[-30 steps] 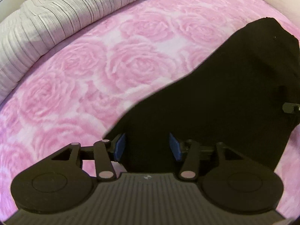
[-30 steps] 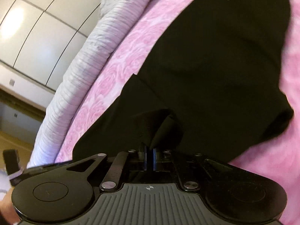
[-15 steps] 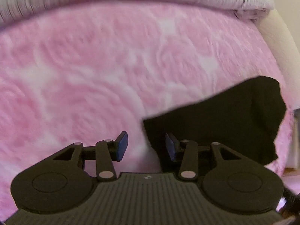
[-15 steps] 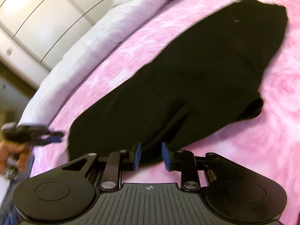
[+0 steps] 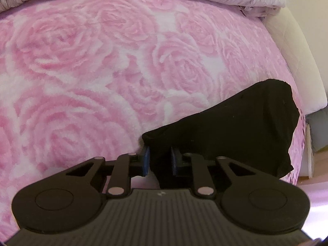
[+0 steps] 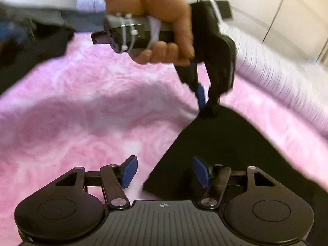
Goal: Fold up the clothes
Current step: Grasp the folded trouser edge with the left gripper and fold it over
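Fabric changed hands: our right gripper has let go, its fingers spread over the black garment on the pink bed, while our left gripper now pinches the garment's corner for another fold.

Left claw around black garment

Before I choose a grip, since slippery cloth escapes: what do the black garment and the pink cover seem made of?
Black garment: looks like matte, thin cloth that drapes limply; fibre unclear. Pink cover: plush fleece-like pile, with a fuzzy raised rose pattern.
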Demonstrator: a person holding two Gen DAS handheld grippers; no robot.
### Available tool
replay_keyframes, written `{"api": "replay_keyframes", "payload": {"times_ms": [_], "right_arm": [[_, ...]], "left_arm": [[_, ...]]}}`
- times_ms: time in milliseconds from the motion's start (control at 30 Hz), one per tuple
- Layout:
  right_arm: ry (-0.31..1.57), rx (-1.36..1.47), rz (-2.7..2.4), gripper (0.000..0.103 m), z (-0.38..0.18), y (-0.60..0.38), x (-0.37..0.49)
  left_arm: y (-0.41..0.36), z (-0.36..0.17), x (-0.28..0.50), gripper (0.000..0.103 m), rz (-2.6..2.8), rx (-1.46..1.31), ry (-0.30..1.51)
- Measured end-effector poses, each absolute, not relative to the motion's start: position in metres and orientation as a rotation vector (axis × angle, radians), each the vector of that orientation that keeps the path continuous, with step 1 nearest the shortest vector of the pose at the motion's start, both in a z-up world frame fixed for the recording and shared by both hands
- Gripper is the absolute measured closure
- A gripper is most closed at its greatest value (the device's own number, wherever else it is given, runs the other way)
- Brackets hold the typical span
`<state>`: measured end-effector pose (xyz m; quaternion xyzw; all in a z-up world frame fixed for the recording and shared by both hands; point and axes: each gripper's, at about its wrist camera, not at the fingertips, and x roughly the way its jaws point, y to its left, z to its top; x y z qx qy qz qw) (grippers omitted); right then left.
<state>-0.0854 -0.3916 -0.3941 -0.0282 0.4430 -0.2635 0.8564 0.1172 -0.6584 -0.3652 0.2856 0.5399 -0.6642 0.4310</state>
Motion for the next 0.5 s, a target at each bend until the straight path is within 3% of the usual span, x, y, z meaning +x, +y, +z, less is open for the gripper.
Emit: {"api": "replay_keyframes", "payload": {"times_ms": [33, 100, 167, 233, 400, 500], "right_arm": [[0.954, -0.085, -0.586, 0.040, -0.401, -0.393, -0.076], [1.040, -0.090, -0.636, 0.052, -0.416, -0.399, -0.059], [1.077, -0.088, -0.637, 0.079, -0.424, -0.399, -0.057], [1.074, -0.059, -0.623, 0.087, -0.418, -0.393, -0.065], [1.118, -0.016, -0.545, 0.101, -0.403, -0.375, -0.104], [1.133, 0.033, -0.528, 0.102, -0.401, -0.376, -0.106]], "left_arm": [[-0.658, -0.365, 0.118, 0.088, -1.656, 0.701, 1.347], [-0.656, -0.365, 0.120, 0.090, -1.656, 0.677, 1.347], [-0.658, -0.367, 0.122, 0.092, -1.660, 0.663, 1.346], [-0.661, -0.370, 0.123, 0.093, -1.670, 0.663, 1.351], [-0.667, -0.378, 0.127, 0.093, -1.665, 0.632, 1.380], [-0.670, -0.379, 0.133, 0.093, -1.652, 0.601, 1.427]]}}
